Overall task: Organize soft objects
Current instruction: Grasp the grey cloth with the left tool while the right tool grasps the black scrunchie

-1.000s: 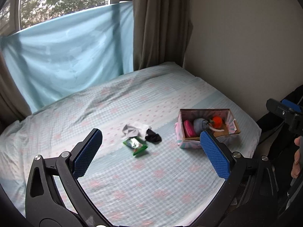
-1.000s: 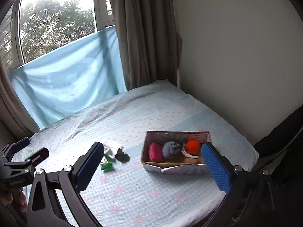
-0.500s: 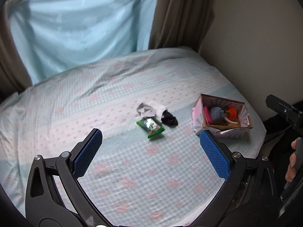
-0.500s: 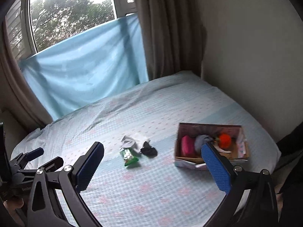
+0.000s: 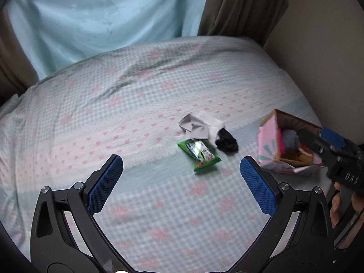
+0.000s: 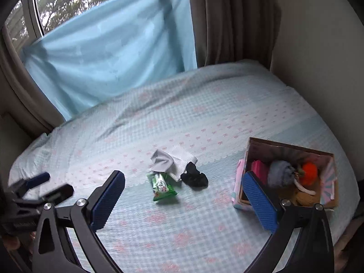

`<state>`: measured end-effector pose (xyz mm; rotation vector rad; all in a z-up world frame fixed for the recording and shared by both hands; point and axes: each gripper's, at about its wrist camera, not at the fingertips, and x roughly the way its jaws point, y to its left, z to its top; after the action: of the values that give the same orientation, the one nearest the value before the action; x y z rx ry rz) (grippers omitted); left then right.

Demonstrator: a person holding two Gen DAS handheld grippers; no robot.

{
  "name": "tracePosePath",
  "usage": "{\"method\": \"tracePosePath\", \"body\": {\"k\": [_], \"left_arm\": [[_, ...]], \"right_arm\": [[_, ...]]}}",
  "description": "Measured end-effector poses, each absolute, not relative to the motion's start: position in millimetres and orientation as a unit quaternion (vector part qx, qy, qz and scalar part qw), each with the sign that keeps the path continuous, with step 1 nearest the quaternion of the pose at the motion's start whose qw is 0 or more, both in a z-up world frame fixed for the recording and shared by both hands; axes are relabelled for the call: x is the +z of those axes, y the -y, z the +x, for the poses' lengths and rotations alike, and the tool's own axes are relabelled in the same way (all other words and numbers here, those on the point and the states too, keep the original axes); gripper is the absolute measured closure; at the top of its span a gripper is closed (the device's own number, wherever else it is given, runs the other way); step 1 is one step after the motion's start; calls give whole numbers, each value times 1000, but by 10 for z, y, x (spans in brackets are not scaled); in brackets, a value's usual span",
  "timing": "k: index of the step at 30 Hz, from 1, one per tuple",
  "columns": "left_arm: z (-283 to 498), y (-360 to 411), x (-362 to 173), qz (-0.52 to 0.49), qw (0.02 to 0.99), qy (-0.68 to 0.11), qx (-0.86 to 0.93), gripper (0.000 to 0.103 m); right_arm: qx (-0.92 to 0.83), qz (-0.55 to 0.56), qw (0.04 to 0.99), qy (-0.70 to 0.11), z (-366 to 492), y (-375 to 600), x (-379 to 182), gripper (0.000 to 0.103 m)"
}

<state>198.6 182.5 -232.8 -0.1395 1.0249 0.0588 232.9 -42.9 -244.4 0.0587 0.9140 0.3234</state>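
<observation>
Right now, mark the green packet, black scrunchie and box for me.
green packet (image 6: 162,187): right wrist view, middle of its printed face.
black scrunchie (image 6: 194,178): right wrist view, centre of the bunched fabric.
box (image 6: 289,146): right wrist view, far rim.

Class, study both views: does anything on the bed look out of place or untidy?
Yes. A grey-white cloth, a black scrunchie and a green packet lie loose mid-bed, while other soft items already sit in the box alongside.
</observation>
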Motion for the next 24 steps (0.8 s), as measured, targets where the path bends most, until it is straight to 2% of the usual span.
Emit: {"method": "tracePosePath", "body": {"k": [10,19,24], "left_arm": [[3137,-1564,-3118,-29,844,-536,-6,1],[3767,-1178,-4002,12,806,-590,-48,1],[3873,-1072,-4468,41,786,-615,-53,7]], "right_arm": [[120,62,848,-512,3011,279,-3396,4],[67,92,820,-561,3368,243,-4214,4],[62,102,809,-575,3458,249,-4576,6]]}}
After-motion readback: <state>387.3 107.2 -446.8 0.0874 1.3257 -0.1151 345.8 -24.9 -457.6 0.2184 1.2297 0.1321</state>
